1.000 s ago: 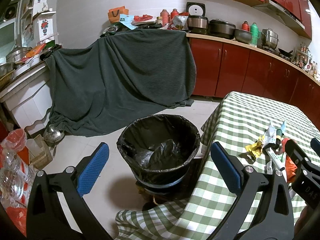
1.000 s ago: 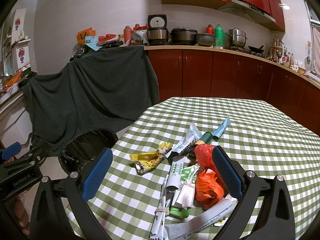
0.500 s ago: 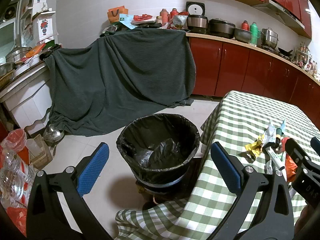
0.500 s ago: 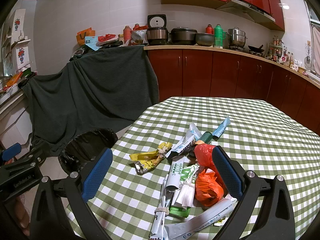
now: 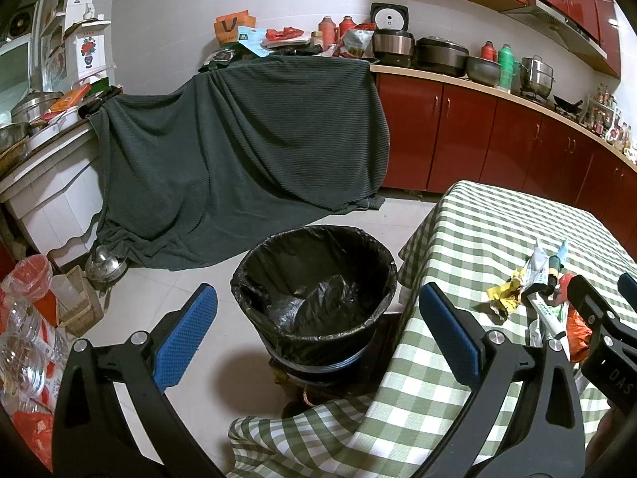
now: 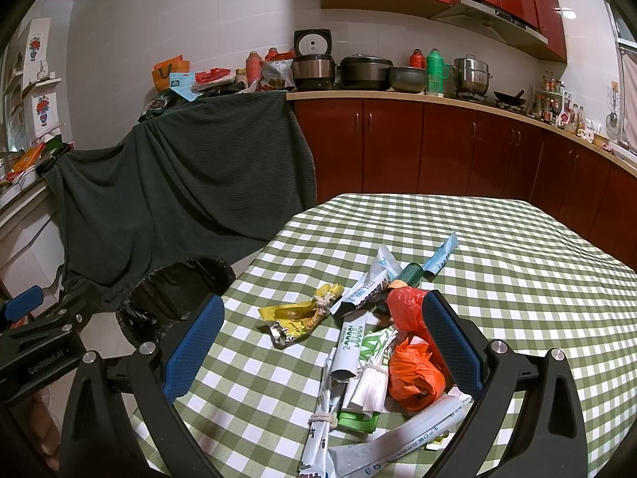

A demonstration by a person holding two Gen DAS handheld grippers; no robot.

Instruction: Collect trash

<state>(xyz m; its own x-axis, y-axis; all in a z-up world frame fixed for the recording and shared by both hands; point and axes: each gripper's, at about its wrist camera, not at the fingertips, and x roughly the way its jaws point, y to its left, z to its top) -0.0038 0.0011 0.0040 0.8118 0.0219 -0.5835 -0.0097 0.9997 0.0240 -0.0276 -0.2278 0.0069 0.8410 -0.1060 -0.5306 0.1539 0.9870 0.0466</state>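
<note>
A pile of trash lies on the green checked tablecloth (image 6: 517, 247): a yellow wrapper (image 6: 296, 316), an orange plastic bag (image 6: 414, 370), white rolled packets (image 6: 352, 342) and a light blue wrapper (image 6: 440, 255). My right gripper (image 6: 322, 342) is open and empty, hovering just above the pile. A bin with a black liner (image 5: 314, 290) stands on the floor left of the table; it also shows in the right wrist view (image 6: 175, 290). My left gripper (image 5: 318, 338) is open and empty, above the bin's near rim. The pile shows at the right of the left wrist view (image 5: 529, 294).
A dark green cloth (image 5: 239, 151) drapes over furniture behind the bin. Red cabinets (image 6: 458, 147) with cookware line the back wall. Plastic bottles (image 5: 24, 342) and a kettle (image 5: 103, 265) sit on the floor at the left. The table's corner (image 5: 414, 247) is close to the bin.
</note>
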